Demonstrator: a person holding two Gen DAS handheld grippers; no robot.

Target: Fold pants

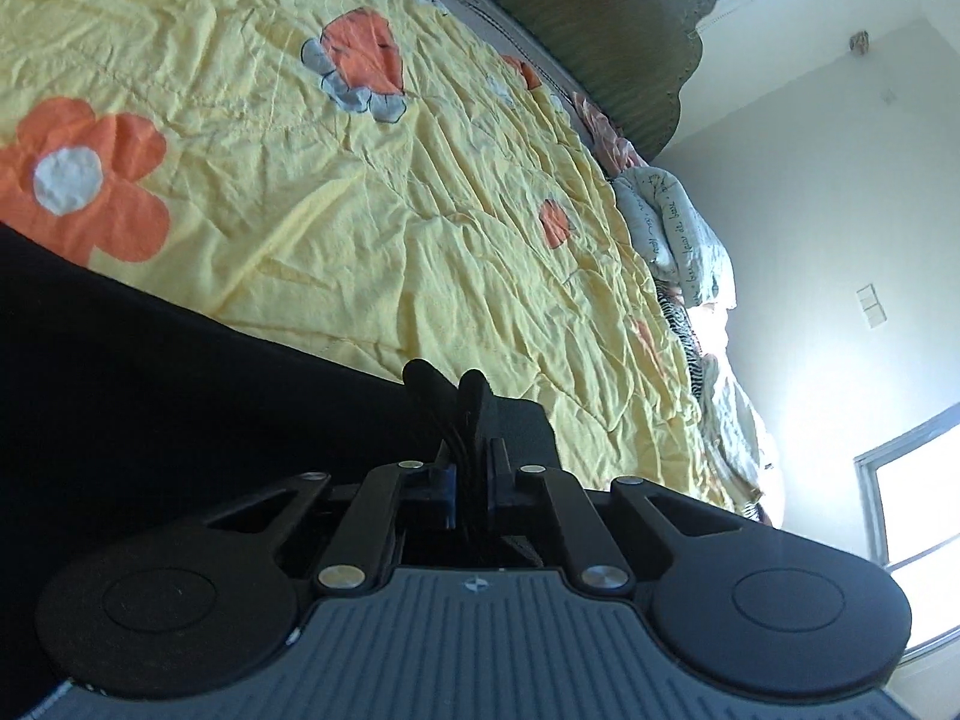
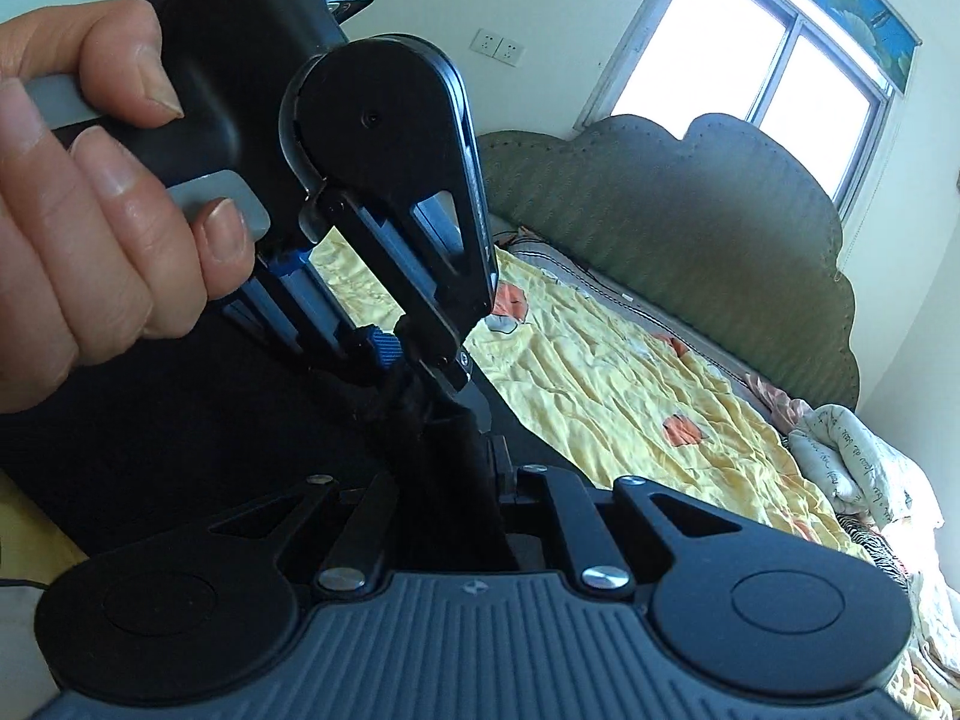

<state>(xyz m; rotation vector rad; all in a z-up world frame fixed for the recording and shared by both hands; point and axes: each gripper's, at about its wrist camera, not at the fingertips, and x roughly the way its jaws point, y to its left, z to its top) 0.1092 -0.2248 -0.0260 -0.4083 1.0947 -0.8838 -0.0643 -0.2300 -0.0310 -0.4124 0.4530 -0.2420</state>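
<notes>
Pinching the black pants (image 1: 150, 372) edge, both hand-held grippers (image 1: 447, 387) (image 2: 456, 444) clamped

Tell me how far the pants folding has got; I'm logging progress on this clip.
Done: nothing finished shows; no neat folded stack is visible. In hand: the black pants lie on the yellow flowered bedspread, and the left gripper and right gripper are both shut on the dark cloth, close together. Left: laying the fold down and smoothing it; how many folds remain can't be told.
</notes>
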